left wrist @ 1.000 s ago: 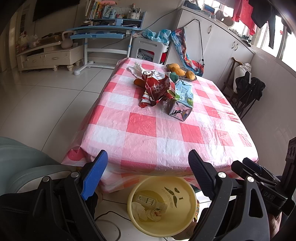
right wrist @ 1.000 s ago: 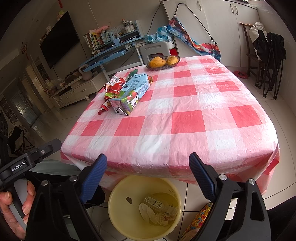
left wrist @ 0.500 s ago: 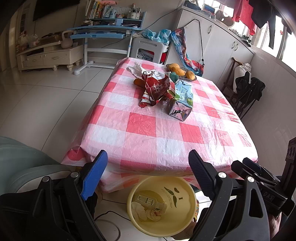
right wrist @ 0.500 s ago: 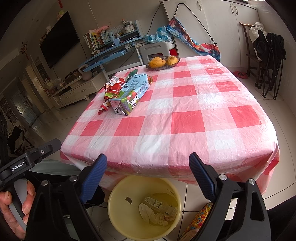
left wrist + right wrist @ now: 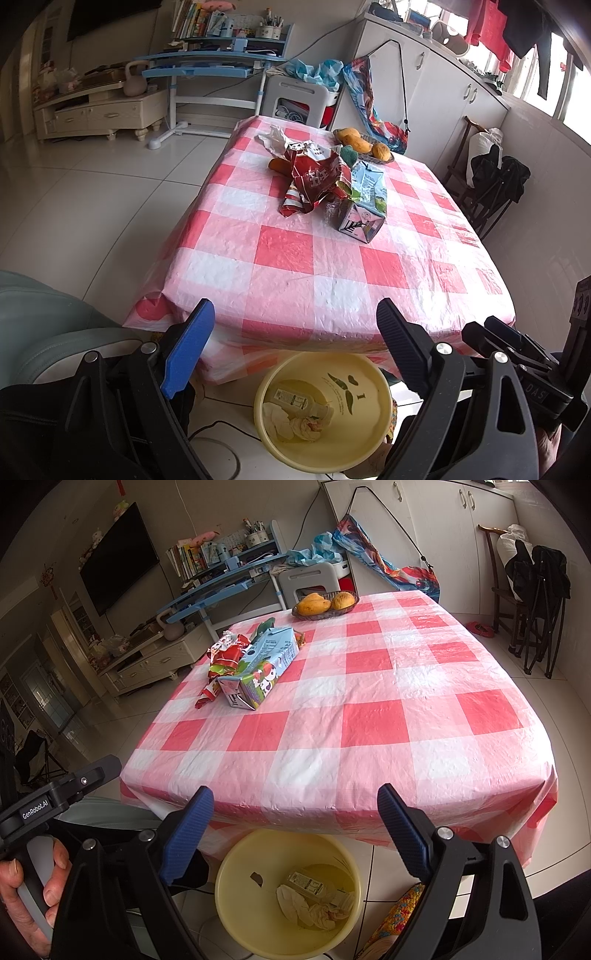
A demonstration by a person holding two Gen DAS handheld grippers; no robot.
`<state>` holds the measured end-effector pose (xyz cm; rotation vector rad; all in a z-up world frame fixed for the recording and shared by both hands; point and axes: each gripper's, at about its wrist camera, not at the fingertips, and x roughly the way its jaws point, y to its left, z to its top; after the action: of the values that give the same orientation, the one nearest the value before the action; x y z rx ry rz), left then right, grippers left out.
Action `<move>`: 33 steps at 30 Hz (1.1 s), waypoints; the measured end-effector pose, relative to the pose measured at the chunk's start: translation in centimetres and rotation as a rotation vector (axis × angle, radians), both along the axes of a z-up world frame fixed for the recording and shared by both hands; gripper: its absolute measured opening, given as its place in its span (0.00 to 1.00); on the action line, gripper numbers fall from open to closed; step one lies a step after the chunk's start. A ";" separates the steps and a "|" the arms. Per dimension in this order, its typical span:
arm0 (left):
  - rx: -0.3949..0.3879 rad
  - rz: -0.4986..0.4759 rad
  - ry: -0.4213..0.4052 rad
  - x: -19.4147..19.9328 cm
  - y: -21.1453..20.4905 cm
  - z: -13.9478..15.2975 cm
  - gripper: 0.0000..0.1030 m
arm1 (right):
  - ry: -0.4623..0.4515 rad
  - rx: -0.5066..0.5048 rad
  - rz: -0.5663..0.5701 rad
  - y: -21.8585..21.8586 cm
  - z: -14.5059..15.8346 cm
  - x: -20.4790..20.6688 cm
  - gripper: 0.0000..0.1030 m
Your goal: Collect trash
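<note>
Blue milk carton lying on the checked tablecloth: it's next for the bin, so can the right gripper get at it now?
Probably yes: the right gripper is open and empty, and bare cloth lies before the blue milk carton; only the crumpled red wrapper touches its far side.

Both wrist views look across the table point(image 5: 295, 258) from its near edge, sharing the bin point(image 5: 236, 904) below.

The left gripper point(image 5: 295, 347) is held with its jaws spread wide, nothing between them. The right gripper point(image 5: 295, 827) is likewise held wide apart and empty. The left gripper's handle is clasped by the left hand point(image 5: 26, 890), seen in the right wrist view.
</note>
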<state>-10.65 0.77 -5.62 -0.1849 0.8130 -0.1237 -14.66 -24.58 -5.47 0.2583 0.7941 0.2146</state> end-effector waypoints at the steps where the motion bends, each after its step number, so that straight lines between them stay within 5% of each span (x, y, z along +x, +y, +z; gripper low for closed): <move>1: 0.000 0.000 0.000 0.0 0.0 0.0 0.83 | 0.000 0.000 0.000 0.0 0.0 0.0 0.84; 25: -0.047 0.054 -0.017 0.3 1.2 0.2 0.83 | -0.011 0.021 0.016 -0.3 0.5 0.6 0.84; 33: -0.071 0.073 -0.024 0.1 1.9 0.4 0.83 | -0.003 0.023 0.048 1.5 0.5 3.8 0.84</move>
<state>-10.56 2.69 -5.21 -0.2794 0.7771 -0.0856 -10.88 -23.11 -4.94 0.2609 0.7956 0.2696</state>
